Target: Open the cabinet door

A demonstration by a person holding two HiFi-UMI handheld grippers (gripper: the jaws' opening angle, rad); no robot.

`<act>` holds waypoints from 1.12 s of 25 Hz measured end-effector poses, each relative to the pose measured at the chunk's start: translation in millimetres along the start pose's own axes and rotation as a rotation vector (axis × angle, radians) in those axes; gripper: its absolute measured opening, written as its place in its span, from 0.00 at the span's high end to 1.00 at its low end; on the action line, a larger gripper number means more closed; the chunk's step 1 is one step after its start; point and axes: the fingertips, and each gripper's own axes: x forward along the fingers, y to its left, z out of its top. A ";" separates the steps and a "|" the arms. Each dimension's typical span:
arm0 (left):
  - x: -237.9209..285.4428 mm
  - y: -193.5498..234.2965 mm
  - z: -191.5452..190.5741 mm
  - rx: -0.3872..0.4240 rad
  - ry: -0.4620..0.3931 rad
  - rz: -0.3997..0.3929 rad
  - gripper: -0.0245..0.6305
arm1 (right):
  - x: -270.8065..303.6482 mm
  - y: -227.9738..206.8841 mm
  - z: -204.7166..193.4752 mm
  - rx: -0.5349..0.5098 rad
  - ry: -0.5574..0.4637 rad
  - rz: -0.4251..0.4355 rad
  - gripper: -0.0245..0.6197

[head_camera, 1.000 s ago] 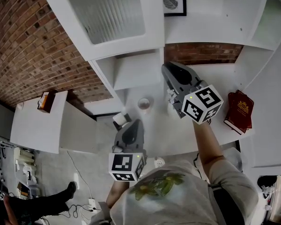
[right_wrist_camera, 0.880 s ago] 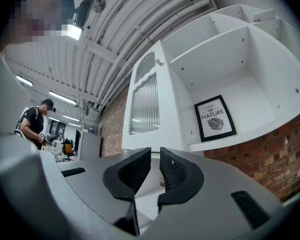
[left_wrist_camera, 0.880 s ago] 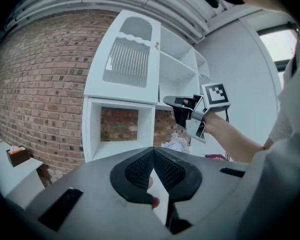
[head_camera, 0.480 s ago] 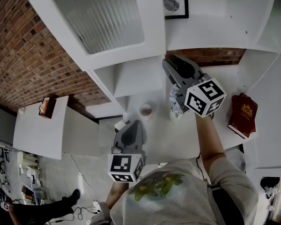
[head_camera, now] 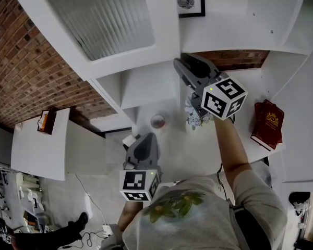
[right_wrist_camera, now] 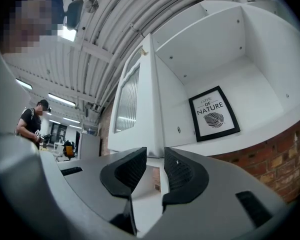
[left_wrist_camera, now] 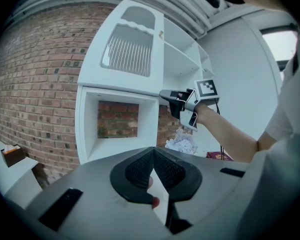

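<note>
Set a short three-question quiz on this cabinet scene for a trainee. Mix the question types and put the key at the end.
1. True or false: the left gripper has its jaws wide apart.
2. What stands in the upper compartment, as the right gripper view shows it? A) a framed picture B) a kettle C) a wall clock
3. Which gripper is held up beside the ribbed-glass cabinet door?

Key:
1. False. They meet at the tips.
2. A.
3. The right gripper, with its jaws apart.
</note>
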 end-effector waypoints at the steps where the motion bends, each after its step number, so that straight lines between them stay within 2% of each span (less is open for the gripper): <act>1: 0.9 0.5 0.8 0.000 -0.005 0.000 0.95 | 1.6 -0.6 0.9 0.003 -0.004 0.005 0.83; 4: 1.6 -0.1 3.4 0.008 -0.027 -0.001 0.95 | 4.1 -1.5 1.3 0.007 -0.006 0.023 0.83; 11: -0.6 6.0 1.8 0.011 -0.021 0.003 0.95 | 5.9 -2.2 1.5 0.032 -0.018 0.094 0.83; 28: -4.7 6.9 -2.9 0.003 -0.014 -0.016 0.95 | -3.4 5.5 2.9 0.000 -0.027 0.075 0.83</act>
